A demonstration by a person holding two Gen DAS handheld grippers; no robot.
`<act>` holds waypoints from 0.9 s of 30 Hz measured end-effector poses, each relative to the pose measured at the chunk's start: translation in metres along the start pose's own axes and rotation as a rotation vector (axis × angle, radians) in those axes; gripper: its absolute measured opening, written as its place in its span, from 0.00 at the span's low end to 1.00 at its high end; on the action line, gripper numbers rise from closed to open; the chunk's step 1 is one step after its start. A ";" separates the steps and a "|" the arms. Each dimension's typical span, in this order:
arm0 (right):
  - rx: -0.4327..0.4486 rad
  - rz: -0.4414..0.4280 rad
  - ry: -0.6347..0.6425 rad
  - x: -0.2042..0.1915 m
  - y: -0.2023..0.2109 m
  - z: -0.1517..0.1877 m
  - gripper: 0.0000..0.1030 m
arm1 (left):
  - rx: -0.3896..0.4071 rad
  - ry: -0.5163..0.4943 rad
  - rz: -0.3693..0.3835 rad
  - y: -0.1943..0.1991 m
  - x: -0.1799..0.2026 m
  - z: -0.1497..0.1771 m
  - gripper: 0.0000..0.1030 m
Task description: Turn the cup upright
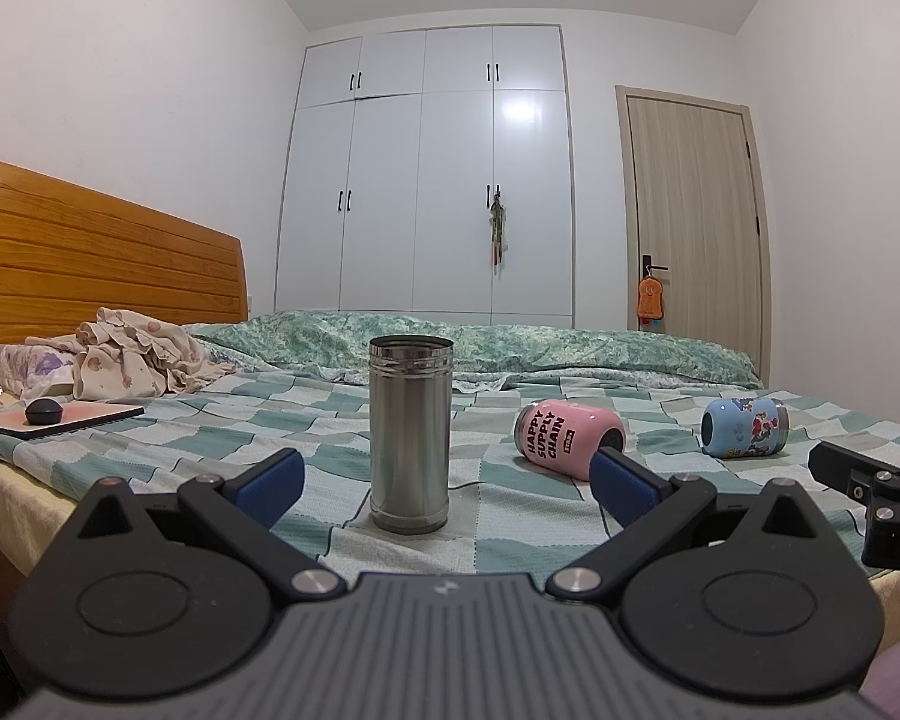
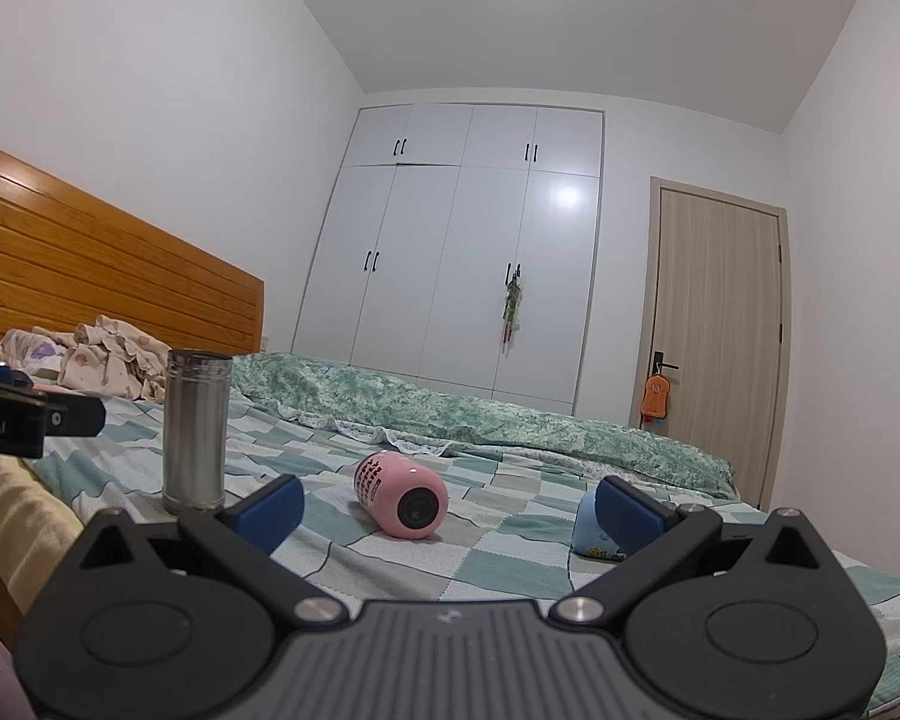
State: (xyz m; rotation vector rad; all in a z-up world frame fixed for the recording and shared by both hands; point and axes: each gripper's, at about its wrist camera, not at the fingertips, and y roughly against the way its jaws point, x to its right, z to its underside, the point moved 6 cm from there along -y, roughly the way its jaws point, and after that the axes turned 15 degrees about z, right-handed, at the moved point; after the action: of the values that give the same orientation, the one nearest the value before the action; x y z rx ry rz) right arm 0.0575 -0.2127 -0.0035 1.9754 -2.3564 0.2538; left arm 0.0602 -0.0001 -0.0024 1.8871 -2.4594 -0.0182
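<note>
A steel cup [image 1: 410, 432] stands upright on the checked bedsheet, mouth up; it also shows in the right wrist view [image 2: 195, 429]. A pink cup [image 1: 567, 438] with black lettering lies on its side to its right, and its base faces the right wrist camera [image 2: 402, 492]. A blue cartoon cup [image 1: 744, 427] lies on its side farther right, partly hidden behind a right finger [image 2: 594, 531]. My left gripper [image 1: 447, 480] is open, its fingers either side of the steel cup, a little short of it. My right gripper [image 2: 450, 510] is open and empty, facing the pink cup.
A tablet with a dark round object [image 1: 45, 411] lies at the left beside crumpled clothes [image 1: 132, 360]. A wooden headboard [image 1: 90, 264] stands at left. A green quilt [image 1: 510, 354] lies along the far side. A wardrobe [image 1: 426, 180] and door [image 1: 696, 216] are behind.
</note>
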 end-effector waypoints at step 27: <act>-0.041 -0.049 0.081 0.000 -0.029 -0.003 1.00 | -0.076 -0.069 0.022 -0.034 0.019 -0.009 1.00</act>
State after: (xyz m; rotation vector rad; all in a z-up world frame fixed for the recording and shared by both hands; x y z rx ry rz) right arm 0.0859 -0.2168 0.0019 1.9625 -2.2434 0.2749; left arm 0.0881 -0.0269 0.0061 1.8593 -2.4850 -0.1773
